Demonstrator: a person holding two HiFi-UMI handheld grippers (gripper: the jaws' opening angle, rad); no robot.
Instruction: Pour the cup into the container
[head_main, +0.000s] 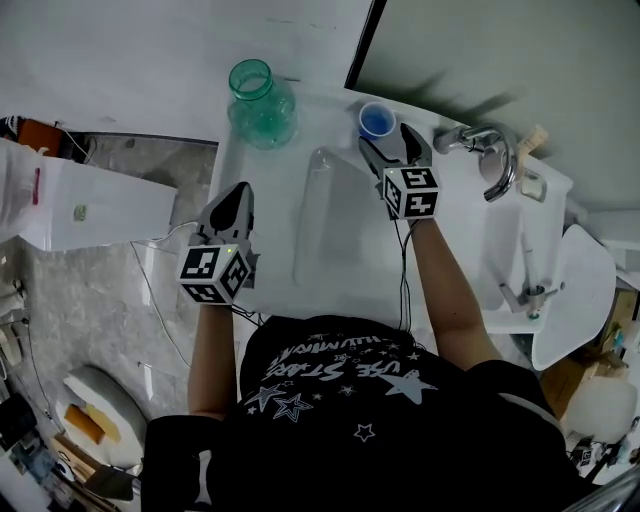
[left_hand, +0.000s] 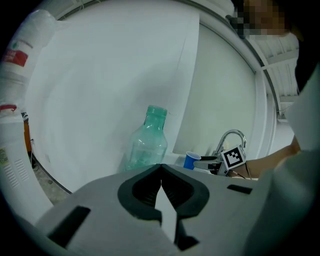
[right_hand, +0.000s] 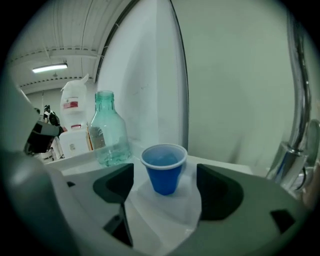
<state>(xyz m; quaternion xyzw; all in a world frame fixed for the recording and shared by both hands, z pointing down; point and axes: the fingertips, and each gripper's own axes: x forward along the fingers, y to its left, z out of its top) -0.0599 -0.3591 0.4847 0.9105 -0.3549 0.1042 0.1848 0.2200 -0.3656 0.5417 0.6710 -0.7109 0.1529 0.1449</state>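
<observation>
A small blue cup holding blue liquid stands upright on the white counter behind the basin. My right gripper is open, its jaws wide but narrowing. The cup stands between them, and neither pad touches it. A clear green glass bottle with an open neck stands at the counter's far left corner, left of the cup. My left gripper hovers near the counter's left edge, short of the bottle. Its jaws are shut and hold nothing.
A sunken white basin lies between the two grippers. A chrome faucet curves at the right of the cup. A white box sits on the floor at the left, and a white jug stands beyond the bottle.
</observation>
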